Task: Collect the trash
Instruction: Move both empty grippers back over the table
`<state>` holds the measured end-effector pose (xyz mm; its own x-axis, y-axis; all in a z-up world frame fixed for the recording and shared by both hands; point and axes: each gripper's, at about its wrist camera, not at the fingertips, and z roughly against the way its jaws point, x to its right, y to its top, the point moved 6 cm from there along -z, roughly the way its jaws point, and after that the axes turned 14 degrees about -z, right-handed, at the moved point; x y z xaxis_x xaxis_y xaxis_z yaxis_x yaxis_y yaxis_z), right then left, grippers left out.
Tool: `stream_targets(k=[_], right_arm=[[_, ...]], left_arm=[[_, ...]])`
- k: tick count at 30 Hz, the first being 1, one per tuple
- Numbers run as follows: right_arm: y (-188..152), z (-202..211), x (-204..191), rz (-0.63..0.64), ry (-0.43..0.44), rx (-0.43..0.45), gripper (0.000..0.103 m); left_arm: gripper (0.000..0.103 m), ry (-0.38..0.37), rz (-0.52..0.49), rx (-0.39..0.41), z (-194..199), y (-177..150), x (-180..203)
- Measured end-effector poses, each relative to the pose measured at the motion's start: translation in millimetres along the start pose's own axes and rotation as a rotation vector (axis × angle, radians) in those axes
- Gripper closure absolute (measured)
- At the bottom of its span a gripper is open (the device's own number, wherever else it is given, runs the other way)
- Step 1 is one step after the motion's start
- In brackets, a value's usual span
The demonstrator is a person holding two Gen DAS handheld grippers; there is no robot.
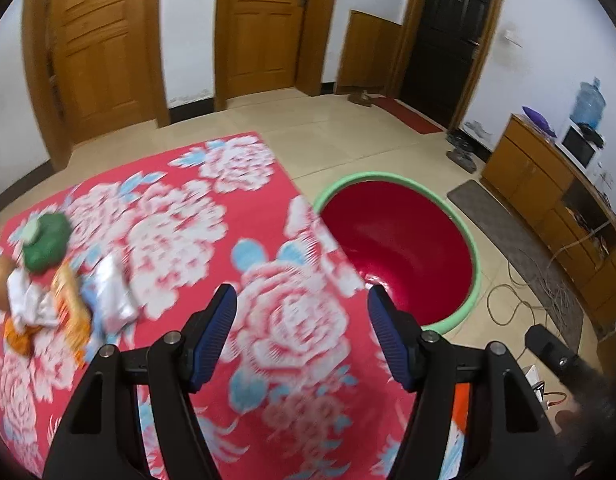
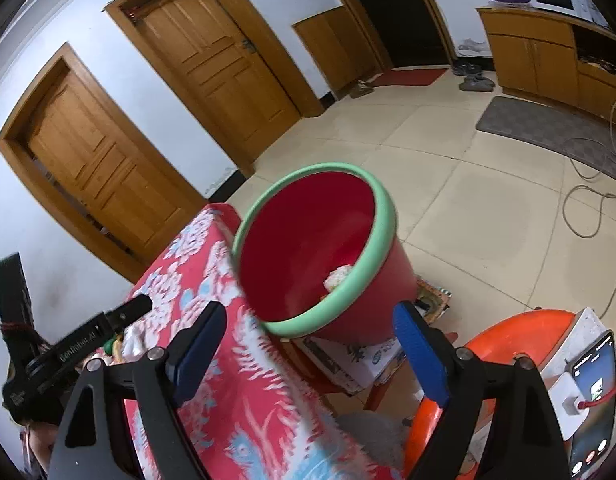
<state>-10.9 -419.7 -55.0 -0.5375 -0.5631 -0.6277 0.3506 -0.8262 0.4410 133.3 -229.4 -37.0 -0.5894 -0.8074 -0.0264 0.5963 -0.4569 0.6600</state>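
Table draped in a red cloth with white and blue flower print (image 1: 212,240), its far right corner next to a red plastic bucket with a pale green rim (image 1: 399,248) standing just beside the table. Left gripper (image 1: 302,312) over the cloth, blue-padded fingers spread wide, nothing between them. Right gripper (image 2: 308,328) likewise spread and empty, facing the bucket's mouth. Pile of trash at the cloth's left edge (image 1: 56,276): green crumpled lump, silver foil wrapper, orange and white wrappers, blurred. One white crumpled scrap (image 2: 337,276) lies inside the bucket. Bucket sits on flattened printed cardboard (image 2: 347,356). Floor of pale beige tiles (image 2: 467,200); two closed wooden panel doors (image 1: 260,28) in white walls, dark door further right. Low wooden cabinet (image 1: 547,184) along the right wall, grey mat (image 2: 547,128) before it, loose cables on the floor. Orange plastic stool (image 2: 507,328) nearby with a lit phone (image 2: 593,400).
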Motion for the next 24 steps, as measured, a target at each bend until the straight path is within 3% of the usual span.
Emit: stream_targets(k=[13, 24], right_arm=[[-26, 17, -42, 0.079, 0.070, -0.050, 0.016], [-55, 19, -113, 0.220, 0.143, -0.103, 0.016]], left_arm=[[0.035, 0.112, 0.115, 0.029, 51, -43, -68], [0.035, 0.231, 0.236, 0.038, 92, -80, -142]])
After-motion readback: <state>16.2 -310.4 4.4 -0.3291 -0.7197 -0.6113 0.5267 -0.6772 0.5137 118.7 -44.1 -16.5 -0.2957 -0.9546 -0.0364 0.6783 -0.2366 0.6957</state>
